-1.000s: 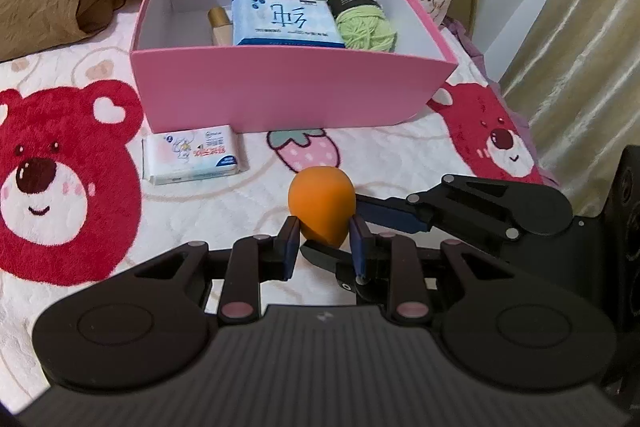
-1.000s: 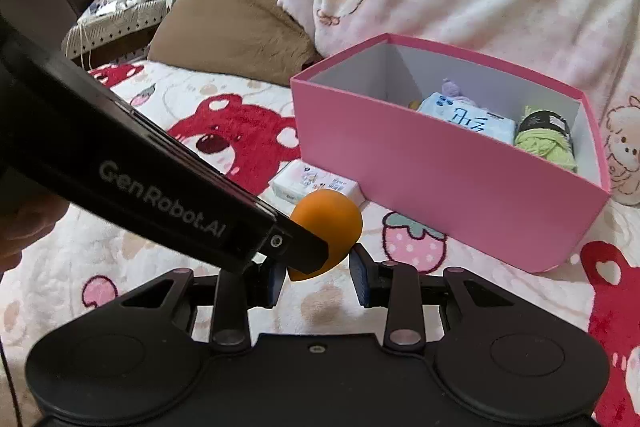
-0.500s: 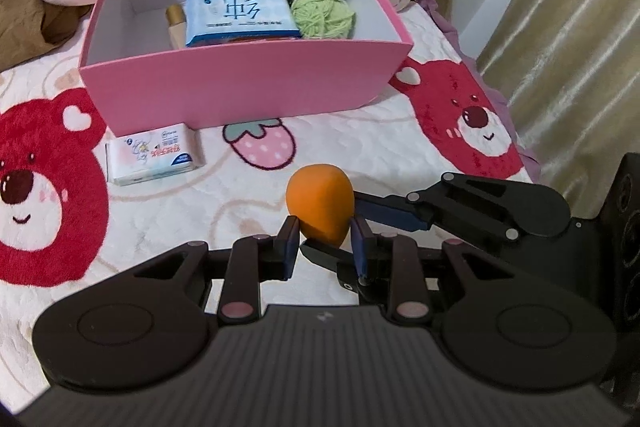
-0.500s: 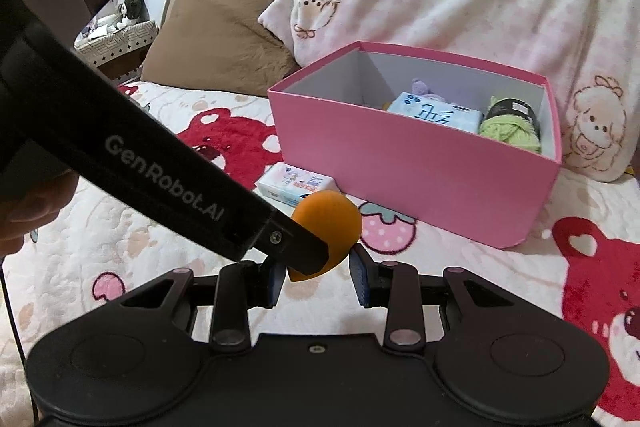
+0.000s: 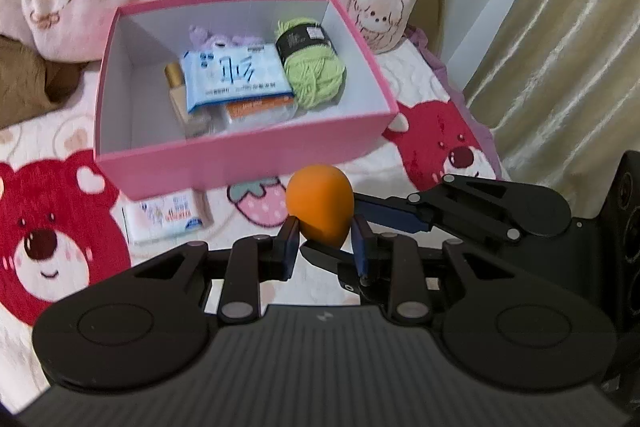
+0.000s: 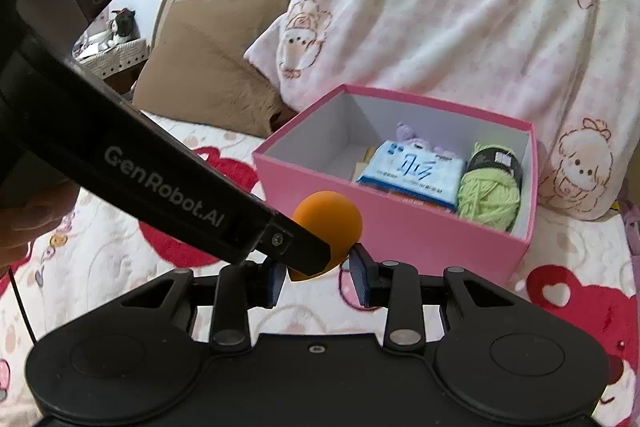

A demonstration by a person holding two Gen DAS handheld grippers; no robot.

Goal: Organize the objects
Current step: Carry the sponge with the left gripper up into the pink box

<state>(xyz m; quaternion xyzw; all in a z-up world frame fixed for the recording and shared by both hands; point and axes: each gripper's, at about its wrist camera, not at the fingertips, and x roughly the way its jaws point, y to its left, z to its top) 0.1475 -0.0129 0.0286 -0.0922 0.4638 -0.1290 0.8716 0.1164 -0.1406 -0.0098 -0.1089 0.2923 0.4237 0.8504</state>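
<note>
Orange sponge (image 5: pixel 320 203) in two tongs, left tongs (image 5: pixel 325 242), right tongs (image 6: pixel 316 274), one pink box (image 5: pixel 240 163)

Orange egg-shaped sponge (image 5: pixel 320 201) — upright, pinched aloft, near open pink box (image 5: pixel 240 163)

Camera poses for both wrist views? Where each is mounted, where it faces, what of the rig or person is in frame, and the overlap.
Left wrist: on the left gripper, looking along its fingers at the orange sponge they hold and down into the pink box; the right gripper reaches in from the right.
Right wrist: on the right gripper, facing the box corner, pillows behind; the left gripper's body crosses from upper left, a bit of hand shows.
Shared: sponge, box, green yarn, blue tissue pack.
</note>
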